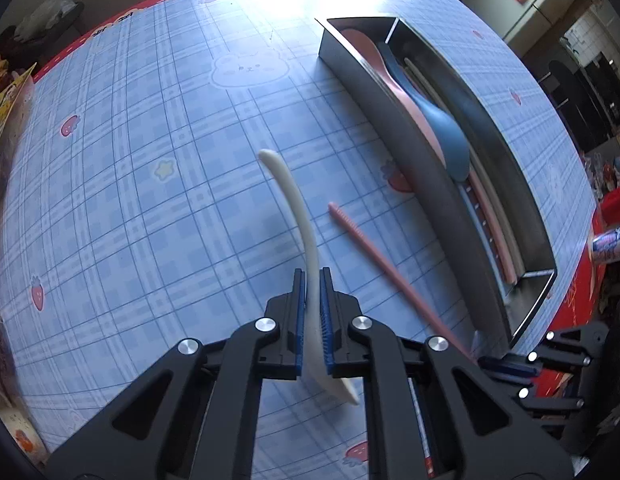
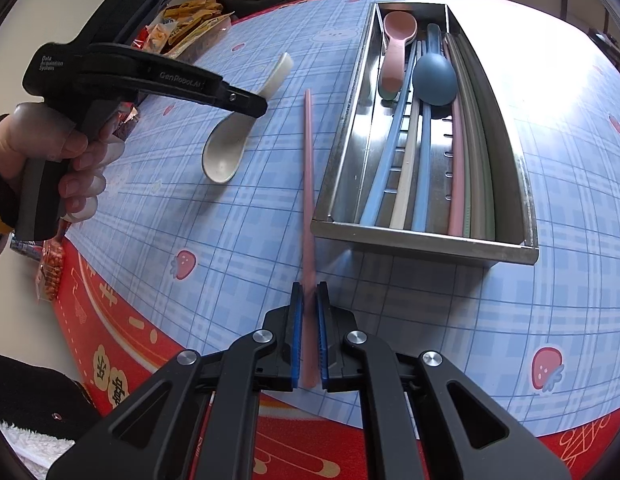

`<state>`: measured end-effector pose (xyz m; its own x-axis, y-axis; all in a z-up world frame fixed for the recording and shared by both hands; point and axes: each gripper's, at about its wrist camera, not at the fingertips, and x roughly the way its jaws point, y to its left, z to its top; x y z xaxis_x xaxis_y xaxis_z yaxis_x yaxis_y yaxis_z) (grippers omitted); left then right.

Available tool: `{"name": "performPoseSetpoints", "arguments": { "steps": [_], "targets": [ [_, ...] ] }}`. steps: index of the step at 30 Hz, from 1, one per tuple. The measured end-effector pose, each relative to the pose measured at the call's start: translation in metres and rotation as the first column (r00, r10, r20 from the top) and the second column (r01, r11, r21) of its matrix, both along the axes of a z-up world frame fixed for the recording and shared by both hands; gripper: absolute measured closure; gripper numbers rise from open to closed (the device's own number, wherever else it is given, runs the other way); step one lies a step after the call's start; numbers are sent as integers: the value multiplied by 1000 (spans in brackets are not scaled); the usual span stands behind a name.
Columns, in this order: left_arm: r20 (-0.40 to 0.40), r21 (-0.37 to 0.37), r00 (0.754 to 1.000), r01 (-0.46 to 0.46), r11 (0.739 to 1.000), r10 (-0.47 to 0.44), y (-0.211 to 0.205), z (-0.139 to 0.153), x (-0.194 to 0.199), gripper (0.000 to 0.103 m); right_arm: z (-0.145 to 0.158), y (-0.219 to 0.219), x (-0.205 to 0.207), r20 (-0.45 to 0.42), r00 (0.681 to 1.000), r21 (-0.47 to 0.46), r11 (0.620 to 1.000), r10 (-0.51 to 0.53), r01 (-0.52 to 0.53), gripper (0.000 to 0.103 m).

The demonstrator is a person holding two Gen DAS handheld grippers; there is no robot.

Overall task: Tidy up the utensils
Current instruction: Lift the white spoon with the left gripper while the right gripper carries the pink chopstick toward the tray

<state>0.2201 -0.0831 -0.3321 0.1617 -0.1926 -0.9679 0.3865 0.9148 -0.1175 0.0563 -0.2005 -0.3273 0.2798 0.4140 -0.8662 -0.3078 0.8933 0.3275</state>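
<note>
Now | left claw (image 1: 311, 280) grips white spoon (image 1: 288, 200) | right claw (image 2: 308, 292) grips pink chopstick (image 2: 308, 168) | steel tray (image 2: 337, 184) alongside

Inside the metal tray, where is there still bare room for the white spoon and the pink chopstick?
The metal tray has a bare strip of floor along its left wall, below the pink spoon. The rest is crowded: the blue spoon and chopsticks lie side by side to the right wall. Outside the tray, the tablecloth in front of it is bare.

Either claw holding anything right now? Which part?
Both. Left claw is shut on the white spoon, gripping its handle near mid-length. Right claw is shut on the pink chopstick, near its end closest to the camera.
</note>
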Motion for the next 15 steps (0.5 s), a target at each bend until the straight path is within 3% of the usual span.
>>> {"name": "performPoseSetpoints", "arguments": {
  "steps": [6, 15],
  "targets": [
    [-35, -12, 999, 17, 1000, -17, 15, -6, -17, 92, 0, 0, -1, 0, 1000, -3, 1000, -1, 1, 96],
    [-20, -24, 1000, 13, 1000, -14, 22, -8, -63, 91, 0, 3, -1, 2, 1000, -15, 1000, -1, 1, 96]
  ]
}}
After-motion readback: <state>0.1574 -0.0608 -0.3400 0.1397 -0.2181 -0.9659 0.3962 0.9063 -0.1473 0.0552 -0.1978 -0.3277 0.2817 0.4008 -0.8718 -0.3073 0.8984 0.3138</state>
